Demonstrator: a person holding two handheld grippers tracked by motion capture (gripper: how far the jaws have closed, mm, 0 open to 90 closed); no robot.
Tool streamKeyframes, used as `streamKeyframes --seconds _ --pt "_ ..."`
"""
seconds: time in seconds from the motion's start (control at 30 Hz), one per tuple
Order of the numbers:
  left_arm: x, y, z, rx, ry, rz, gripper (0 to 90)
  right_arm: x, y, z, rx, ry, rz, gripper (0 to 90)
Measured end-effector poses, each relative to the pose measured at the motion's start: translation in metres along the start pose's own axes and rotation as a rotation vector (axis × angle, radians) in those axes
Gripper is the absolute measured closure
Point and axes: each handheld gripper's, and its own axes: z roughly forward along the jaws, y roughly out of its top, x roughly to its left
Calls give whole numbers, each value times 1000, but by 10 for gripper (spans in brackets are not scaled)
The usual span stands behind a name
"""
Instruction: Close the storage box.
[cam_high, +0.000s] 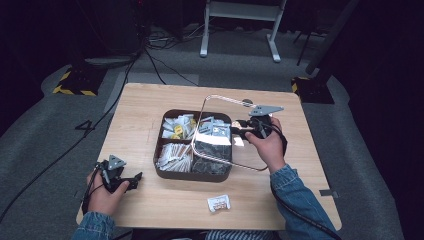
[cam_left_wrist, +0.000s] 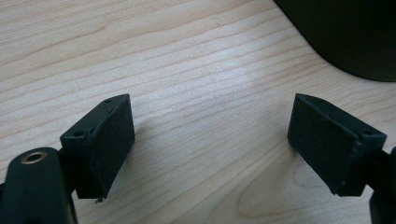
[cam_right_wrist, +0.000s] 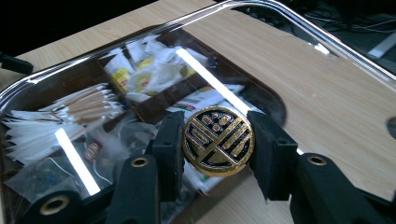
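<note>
— What lies on the pale, straight-grained wooden surface (cam_high: 150, 105)?

— A dark brown, round-cornered box with four compartments (cam_high: 170, 173), matte on its walls. Its rear cells hold white and yellow paper sachets (cam_high: 178, 126); the front left cell holds a fan of slim white and tan paper sticks (cam_high: 175, 156); the front right cell holds dark, glossy packets, hard to read through the glare. A small white wrapped packet (cam_high: 218, 202) lies apart on the surface, in front of the box.

— And the lid?

— A clear, rounded-rectangle plastic lid (cam_high: 220, 100) with a thin raised rim is tilted above the right half of the box, its far edge raised high and its near edge low over the surface. Light strips glint on it (two bright bars in the right gripper view). At its centre sits a round knob with a gold and black emblem (cam_right_wrist: 218, 141), smooth and shiny.

— Where is the right hand-held gripper (cam_right_wrist: 218, 144)?

— Its two black, rubbery jaws close on that knob from either side, so the lid hangs from the grip just above the box.

— And the left hand-held gripper (cam_left_wrist: 210, 140)?

— It rests low at the surface's front left corner, well apart from the lid, jaws spread wide with bare wood between them; the box's dark curved wall shows just beyond.
</note>
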Motion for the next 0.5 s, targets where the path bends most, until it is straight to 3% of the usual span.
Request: streamKeyframes --seconds 0.23,0.5 --pt "0 0 0 0 0 0 152 14 15 16 12 37 -23 588" --pt "0 0 0 0 0 0 152 27 20 38 24 79 -24 588"
